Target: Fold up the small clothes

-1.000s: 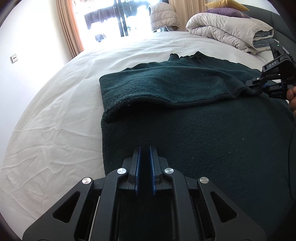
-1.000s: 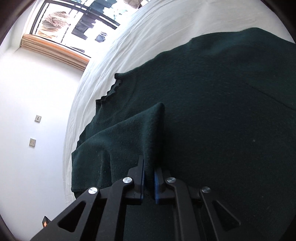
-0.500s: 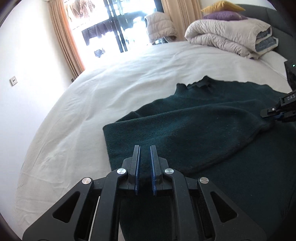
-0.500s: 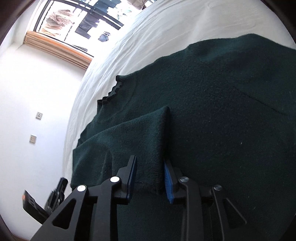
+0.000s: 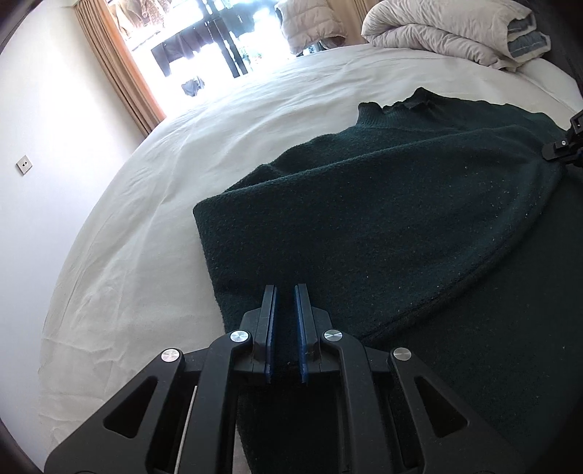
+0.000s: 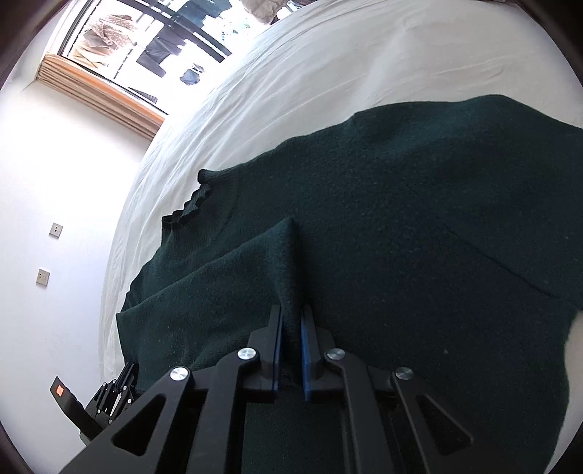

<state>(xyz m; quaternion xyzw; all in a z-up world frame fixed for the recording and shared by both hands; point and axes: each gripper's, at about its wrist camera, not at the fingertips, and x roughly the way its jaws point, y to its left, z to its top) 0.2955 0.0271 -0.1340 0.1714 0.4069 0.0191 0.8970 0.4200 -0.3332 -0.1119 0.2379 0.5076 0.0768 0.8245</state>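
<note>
- My left gripper (image 5: 285,328) and right gripper (image 6: 290,344) both have jaws pinching the sweater (image 5: 382,226) on the bed (image 5: 255,120).
- One side is folded over; I judge the remaining folds undone.

This is a bedroom in a home: a wide bed (image 5: 255,120) with a creased white sheet fills most of both views, and a folded pale duvet (image 5: 448,25) is piled at its far end. Behind the bed a tall window (image 5: 204,43) with orange-brown curtains (image 5: 120,69) looks out on a railing where dark clothes (image 6: 156,51) hang to dry. The plain white wall (image 5: 47,109) beside the bed carries small switch plates (image 6: 55,229), as in an ordinary lived-in room.
</note>
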